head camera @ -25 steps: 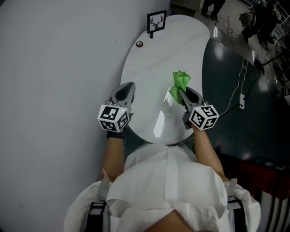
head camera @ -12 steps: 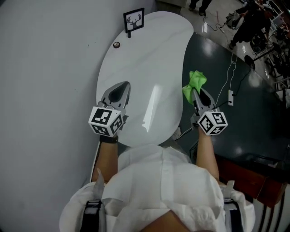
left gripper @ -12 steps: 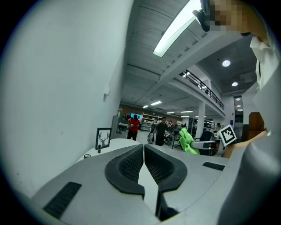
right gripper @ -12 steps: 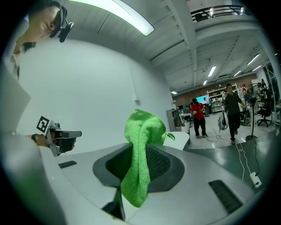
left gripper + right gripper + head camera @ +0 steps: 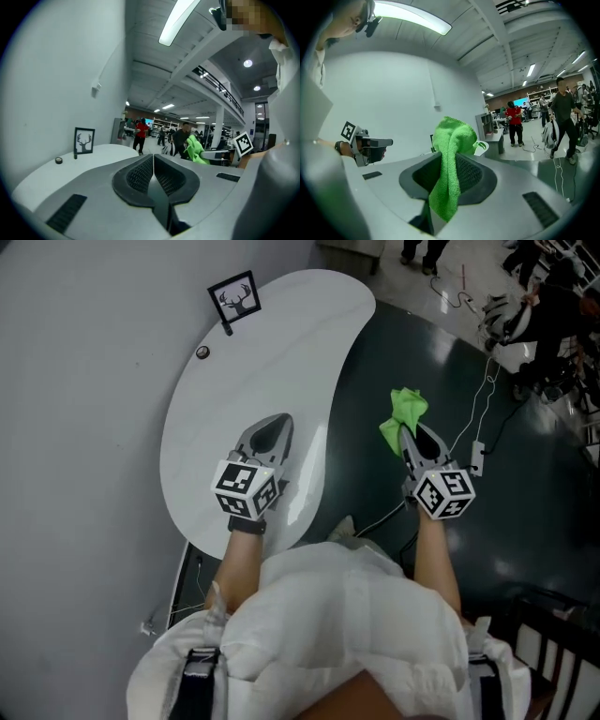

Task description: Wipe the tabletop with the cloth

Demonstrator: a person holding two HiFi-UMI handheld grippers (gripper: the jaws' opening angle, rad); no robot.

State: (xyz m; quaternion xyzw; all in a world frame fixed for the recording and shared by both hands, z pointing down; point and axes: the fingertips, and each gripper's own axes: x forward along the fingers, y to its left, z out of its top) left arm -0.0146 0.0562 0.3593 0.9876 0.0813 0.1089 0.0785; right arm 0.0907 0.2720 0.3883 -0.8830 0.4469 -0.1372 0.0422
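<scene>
A green cloth [image 5: 403, 414] [image 5: 449, 161] is pinched in my right gripper [image 5: 410, 432] [image 5: 448, 157], which is shut on it and held over the dark floor, to the right of the white tabletop [image 5: 253, 381]. The cloth also shows in the left gripper view [image 5: 196, 150]. My left gripper [image 5: 267, 431] [image 5: 153, 161] hovers over the near part of the tabletop with its jaws closed together and nothing between them.
A small framed deer picture [image 5: 233, 298] [image 5: 84, 141] and a small dark round object [image 5: 202, 352] [image 5: 58, 160] stand at the table's far end beside the grey wall [image 5: 75, 381]. A white cable with a power strip [image 5: 478, 457] lies on the floor. People walk in the hall [image 5: 515, 117].
The view has swung, so the table now lies further left. My right gripper with the cloth has gone from over the tabletop to off its right edge, above the floor.
</scene>
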